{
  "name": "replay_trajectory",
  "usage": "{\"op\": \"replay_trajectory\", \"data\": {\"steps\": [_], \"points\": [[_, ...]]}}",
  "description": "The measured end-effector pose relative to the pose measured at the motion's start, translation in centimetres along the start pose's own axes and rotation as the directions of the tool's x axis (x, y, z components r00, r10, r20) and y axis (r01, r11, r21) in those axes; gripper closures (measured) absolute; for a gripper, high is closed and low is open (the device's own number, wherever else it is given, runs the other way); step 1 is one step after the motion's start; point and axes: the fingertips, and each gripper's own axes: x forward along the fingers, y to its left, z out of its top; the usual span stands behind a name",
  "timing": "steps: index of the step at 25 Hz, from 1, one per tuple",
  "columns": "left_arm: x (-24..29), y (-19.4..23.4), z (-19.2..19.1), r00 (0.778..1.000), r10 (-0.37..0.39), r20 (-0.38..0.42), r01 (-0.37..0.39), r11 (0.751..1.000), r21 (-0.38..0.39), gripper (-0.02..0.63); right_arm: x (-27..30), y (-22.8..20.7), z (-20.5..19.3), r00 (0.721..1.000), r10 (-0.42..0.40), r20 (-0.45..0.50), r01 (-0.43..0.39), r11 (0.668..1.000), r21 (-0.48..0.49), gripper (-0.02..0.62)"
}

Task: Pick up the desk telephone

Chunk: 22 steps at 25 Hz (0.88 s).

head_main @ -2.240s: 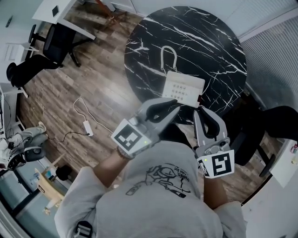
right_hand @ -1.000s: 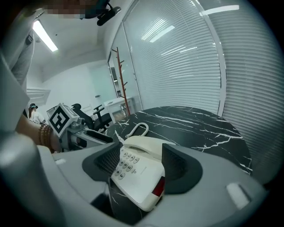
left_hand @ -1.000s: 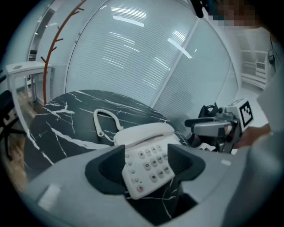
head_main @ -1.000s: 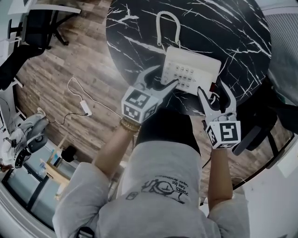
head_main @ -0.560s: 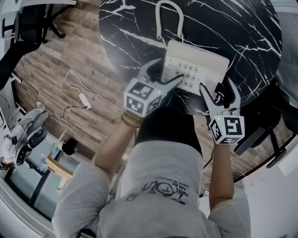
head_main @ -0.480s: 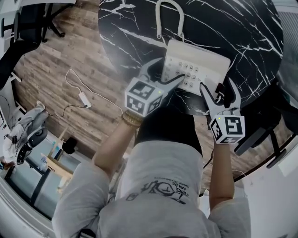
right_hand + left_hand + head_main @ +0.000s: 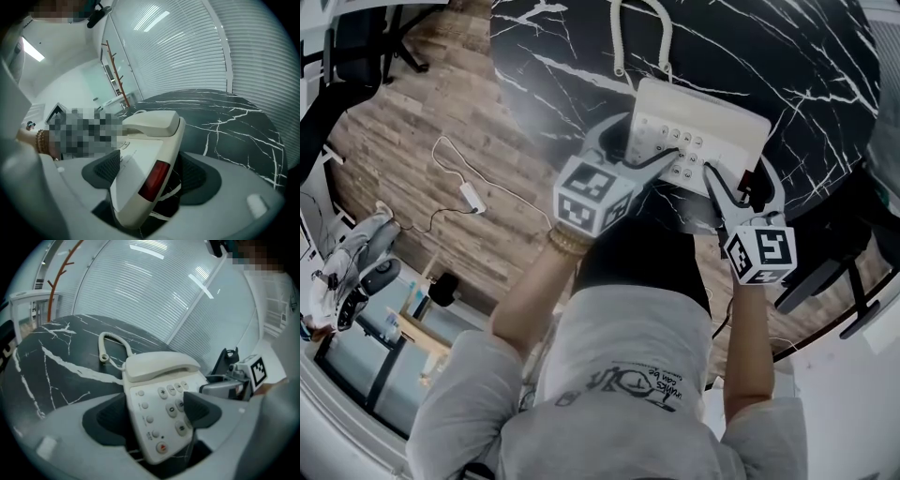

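Cream plastic desk telephone (image 7: 705, 129), at near edge of round black marble table (image 7: 797, 56): both grippers newly lowered astride its near corners, left gripper (image 7: 643, 146) jaws opening, right gripper (image 7: 739, 178) jaws spread wide, neither pressing yet; ready for clamping.

The left gripper (image 7: 157, 417) is opening its jaws around the near end of the cream desk telephone (image 7: 161, 397), one dark pad beside its left edge and the other over the keypad, with the handset (image 7: 159, 365) cradled and the coiled cord (image 7: 110, 346) lying on the black marbled table (image 7: 51, 376).
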Motion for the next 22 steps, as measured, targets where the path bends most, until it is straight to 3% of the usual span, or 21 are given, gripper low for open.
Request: {"op": "replay_trajectory", "data": {"steps": [9, 22], "points": [[-0.2, 0.0, 0.0, 1.000, 0.019, 0.014, -0.019, 1.000, 0.013, 0.230, 0.1, 0.2, -0.1, 1.000, 0.001, 0.008, -0.002, 0.998, 0.058, 0.244], [-1.4, -1.6, 2.4, 0.998, 0.047, 0.039, -0.050, 0.996, 0.077, 0.249, -1.8, 0.6, 1.3, 0.999, -0.039, 0.018, 0.038, 0.997, 0.066, 0.262]]}}
